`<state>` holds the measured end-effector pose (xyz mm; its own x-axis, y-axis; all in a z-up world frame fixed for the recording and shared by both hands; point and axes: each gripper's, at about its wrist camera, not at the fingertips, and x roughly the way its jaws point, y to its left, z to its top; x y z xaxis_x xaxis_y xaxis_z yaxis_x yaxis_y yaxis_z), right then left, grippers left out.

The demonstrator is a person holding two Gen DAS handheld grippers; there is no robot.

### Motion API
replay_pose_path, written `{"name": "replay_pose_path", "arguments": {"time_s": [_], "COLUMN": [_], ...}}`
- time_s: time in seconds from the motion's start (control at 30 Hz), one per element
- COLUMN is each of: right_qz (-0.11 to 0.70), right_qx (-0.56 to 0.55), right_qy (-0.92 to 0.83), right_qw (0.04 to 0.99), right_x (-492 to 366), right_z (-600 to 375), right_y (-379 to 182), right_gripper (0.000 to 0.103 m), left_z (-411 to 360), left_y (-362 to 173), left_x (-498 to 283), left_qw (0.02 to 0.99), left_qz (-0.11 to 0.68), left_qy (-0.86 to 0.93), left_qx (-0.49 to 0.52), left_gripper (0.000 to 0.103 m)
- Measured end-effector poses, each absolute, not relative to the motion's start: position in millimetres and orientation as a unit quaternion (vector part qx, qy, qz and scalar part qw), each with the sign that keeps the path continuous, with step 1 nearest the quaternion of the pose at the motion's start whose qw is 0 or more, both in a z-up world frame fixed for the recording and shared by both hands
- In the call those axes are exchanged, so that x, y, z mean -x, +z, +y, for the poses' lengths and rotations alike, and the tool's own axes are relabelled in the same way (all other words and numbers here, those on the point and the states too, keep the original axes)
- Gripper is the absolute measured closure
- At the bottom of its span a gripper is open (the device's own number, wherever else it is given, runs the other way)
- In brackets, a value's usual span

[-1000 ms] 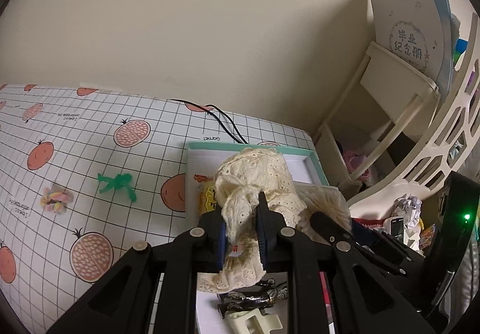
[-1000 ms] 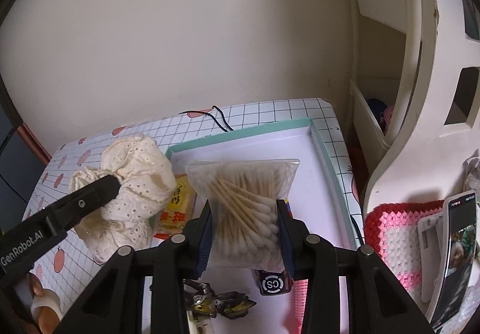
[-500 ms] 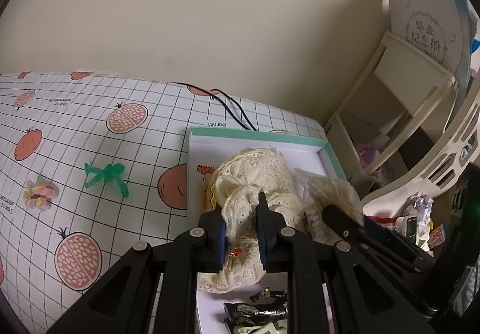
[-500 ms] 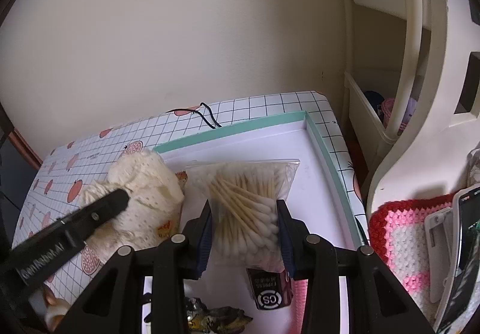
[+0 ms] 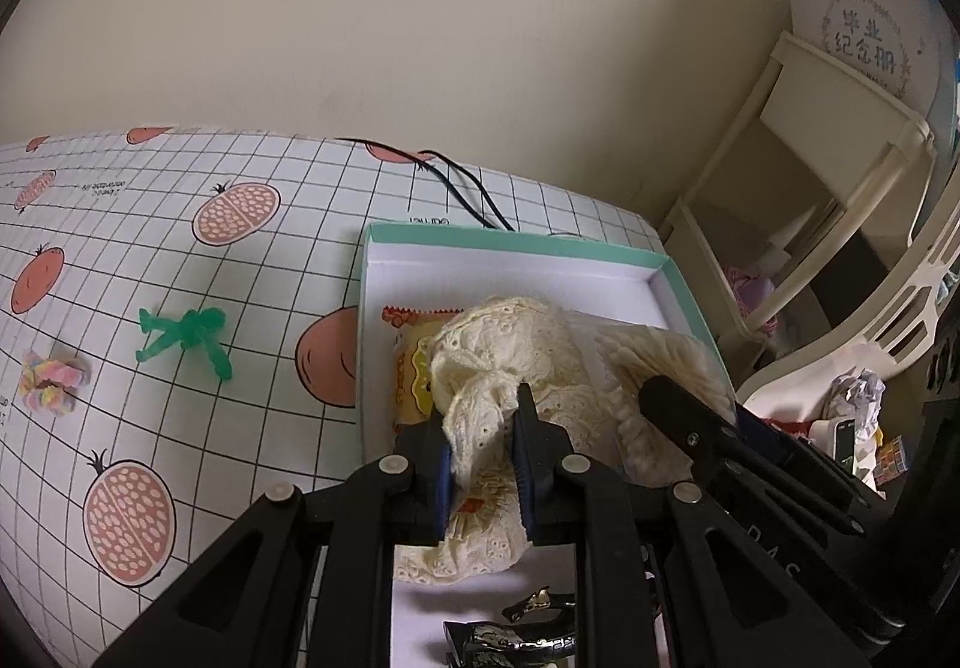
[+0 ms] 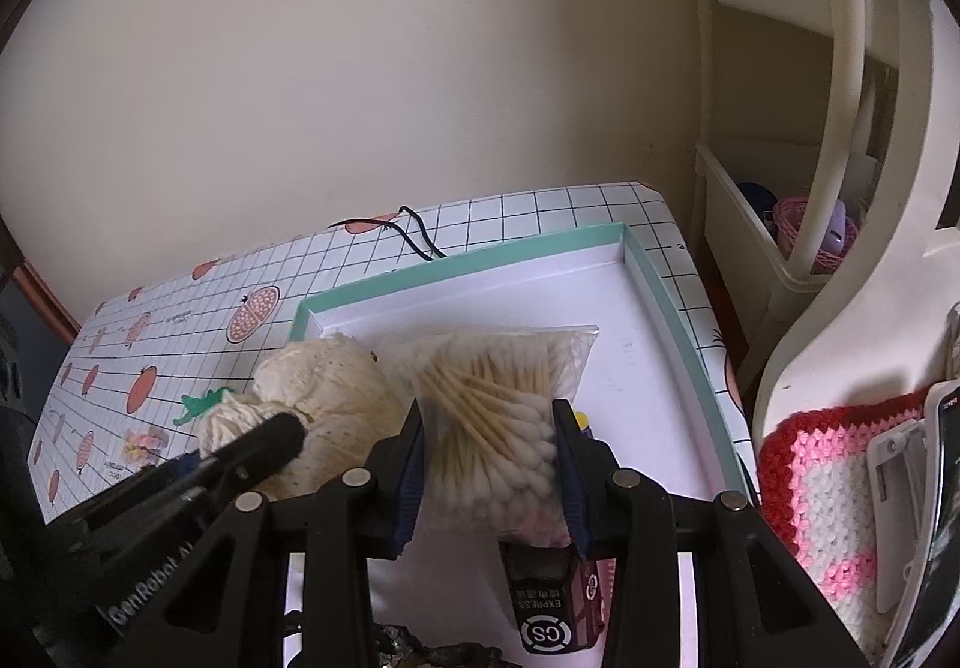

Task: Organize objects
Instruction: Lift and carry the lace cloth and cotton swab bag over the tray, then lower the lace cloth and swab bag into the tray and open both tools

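Cotton-swab bag (image 6: 492,428) clamped by right gripper (image 6: 489,479), lace cloth (image 5: 498,368) by left gripper (image 5: 483,464) marked "GenRobot"

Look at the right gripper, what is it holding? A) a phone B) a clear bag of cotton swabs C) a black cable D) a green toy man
B: in the right wrist view the right gripper is shut on the clear bag of cotton swabs, held over the teal-rimmed box, while the left gripper pinches the cream lace cloth.
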<state>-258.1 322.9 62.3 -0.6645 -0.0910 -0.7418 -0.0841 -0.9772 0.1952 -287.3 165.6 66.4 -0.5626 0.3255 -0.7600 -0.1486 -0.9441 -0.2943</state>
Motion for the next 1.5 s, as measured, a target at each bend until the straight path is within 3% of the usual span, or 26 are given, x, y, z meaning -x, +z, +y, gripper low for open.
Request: {"name": "replay_pose_path", "arguments": {"time_s": [0.23,0.4,0.77,1.2,1.3,1.5], "right_qz": [-0.108,-0.109,-0.113,-0.105,-0.104,-0.099], "right_qx": [-0.410,-0.412,-0.412,-0.414,-0.413,-0.413], "right_qy": [-0.905,-0.904,-0.904,-0.904,-0.905,-0.905], "right_qw": [0.007,0.013,0.018,0.022,0.023,0.023], "right_x": [258.5,257.7,257.1,257.0,256.1,253.6], "right_z": [322.0,321.6,321.0,314.9,314.8,314.6], "right_y": [60.3,60.2,61.7,59.9,60.7,61.7], "right_gripper": [0.060,0.060,0.059,0.051,0.049,0.045], "left_z": [164.9,160.7,155.7,137.2,136.5,137.2], "left_y": [63.1,64.8,71.9,75.5,80.0,90.7], "left_x": [287.7,286.4,278.7,268.5,267.5,265.5], "left_qw": [0.137,0.141,0.142,0.139,0.142,0.141], "left_qz": [-0.099,-0.100,-0.107,-0.117,-0.116,-0.112], "left_qy": [0.875,0.874,0.876,0.877,0.879,0.886], "left_qx": [0.455,0.454,0.449,0.445,0.440,0.426], "left_gripper": [0.083,0.072,0.061,0.059,0.051,0.048]}}
